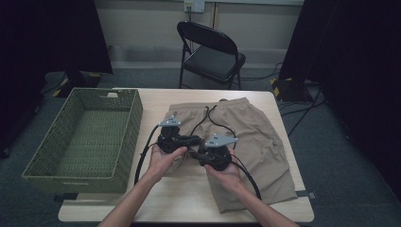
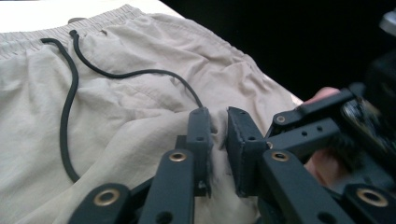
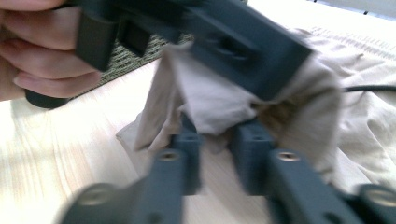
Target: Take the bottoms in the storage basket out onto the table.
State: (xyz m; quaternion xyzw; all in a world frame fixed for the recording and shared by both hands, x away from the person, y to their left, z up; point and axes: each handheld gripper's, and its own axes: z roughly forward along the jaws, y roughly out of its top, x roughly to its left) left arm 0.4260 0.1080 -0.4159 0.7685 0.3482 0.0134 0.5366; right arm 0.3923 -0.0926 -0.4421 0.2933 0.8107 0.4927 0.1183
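1. Woven olive-green rectangular basket (image 1: 124,124) sits on the left part of the pale wooden table (image 1: 189,198), just beside the shorts, nothing visible in it.
2. Beige fabric shorts with a black drawstring (image 1: 257,137) lie flat across the table's middle and right, waistband at the far edge, one leg reaching the near edge.
3. Your left gripper (image 1: 179,140) is over the shorts' left leg, pointing toward the other gripper. In the left gripper view its jaws stand nearly together, a narrow slit between them, fabric bunched in and under that slit; whether the pads really pinch it, can't tell.
4. Black drawstring (image 2: 70,93) loops loose over the fabric beyond those jaws.
5. Your right gripper (image 1: 209,152) is right next to the left one, nearly touching it. In the right gripper view its jaws are close together with a lifted fold of the beige cloth between them; frame blurred, grip looks on the cloth.
6. Black folding chair (image 1: 213,49) stands behind the table.
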